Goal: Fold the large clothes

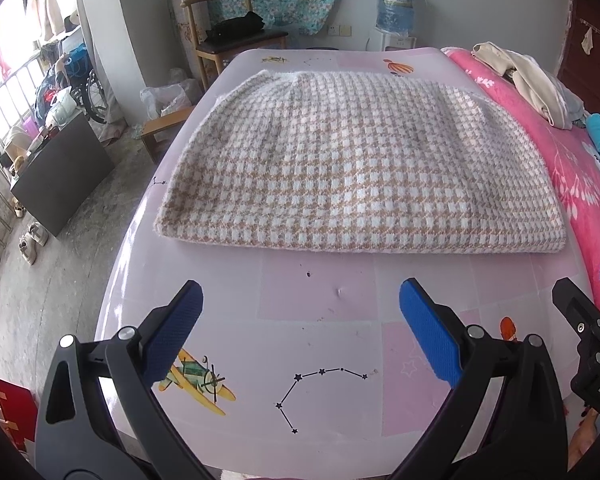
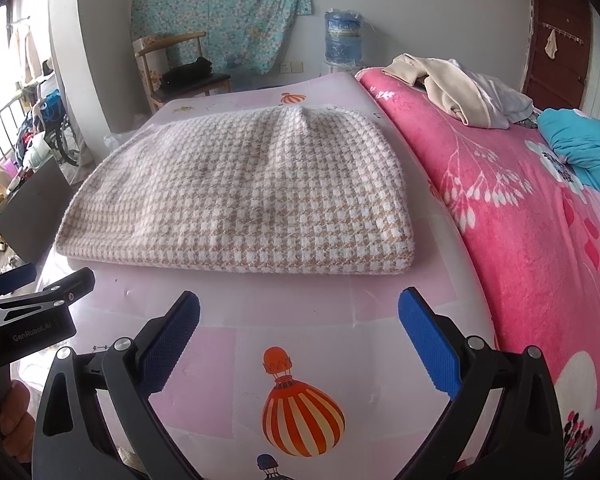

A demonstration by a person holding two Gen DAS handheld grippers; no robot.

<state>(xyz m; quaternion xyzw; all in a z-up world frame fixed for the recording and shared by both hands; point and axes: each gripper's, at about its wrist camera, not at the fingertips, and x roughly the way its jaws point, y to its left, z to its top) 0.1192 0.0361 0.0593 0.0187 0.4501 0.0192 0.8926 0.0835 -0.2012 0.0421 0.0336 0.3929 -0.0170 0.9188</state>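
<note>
The houndstooth knit garment (image 1: 360, 164) lies folded into a thick, compact rectangle on the far half of the table (image 1: 320, 300), its near edge a rounded fold running across both views. It sits flat and square, with no loose sleeve or hem showing, which suggests the folding is at or near completion.

The left tool (image 1: 300, 322) stands with its blue pads spread wide and nothing between them, hovering above the bare near part of the table, short of the garment. The right tool (image 2: 299, 326) is likewise spread wide and empty, just beside the left one; each shows at the edge of the other's view. Both are held back from the cloth, apparently so the fold can be checked or a further grasp set up.

A pink floral bedspread (image 2: 520, 220) adjoins the table on the right, carrying a heap of cream and grey clothes (image 2: 460, 88) and a turquoise item (image 2: 580, 140). A wooden chair (image 1: 224, 28) and a water dispenser bottle (image 1: 396, 4) stand beyond the table's far end. Nothing lies between the tools and the garment.
</note>
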